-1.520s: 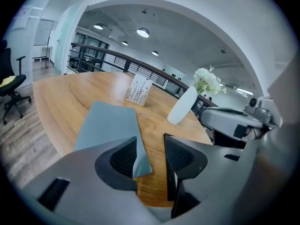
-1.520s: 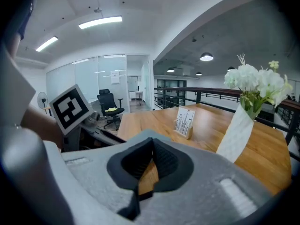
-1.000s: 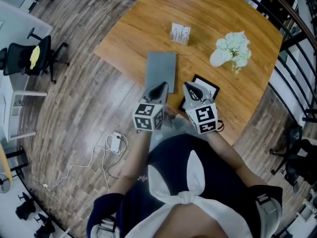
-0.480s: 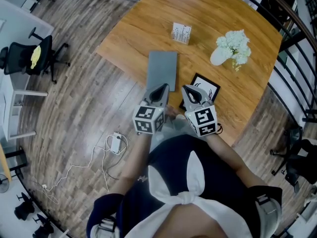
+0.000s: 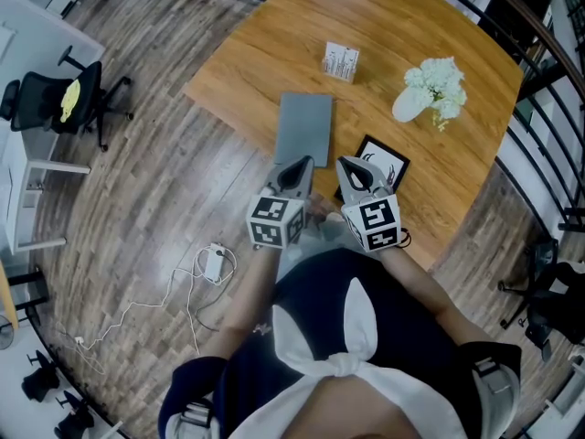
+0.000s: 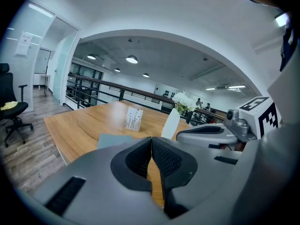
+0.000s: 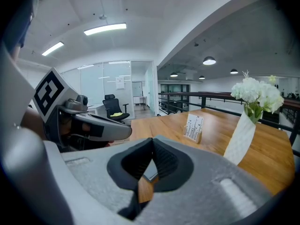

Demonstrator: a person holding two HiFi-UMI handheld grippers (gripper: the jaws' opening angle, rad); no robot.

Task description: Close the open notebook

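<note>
Head view: a white vase [image 5: 409, 106] on the worktop [image 5: 274, 44] holds white flowers [image 5: 439, 85], and a small stand [image 5: 341, 62] holds what may be cards. The grey notebook [image 5: 306, 128] lies closed and flat by the worktop's edge. The left gripper [image 5: 296, 166] and right gripper [image 5: 355, 168] hover side by side just beside it, both clenched on nothing, tilted slightly downward
</note>
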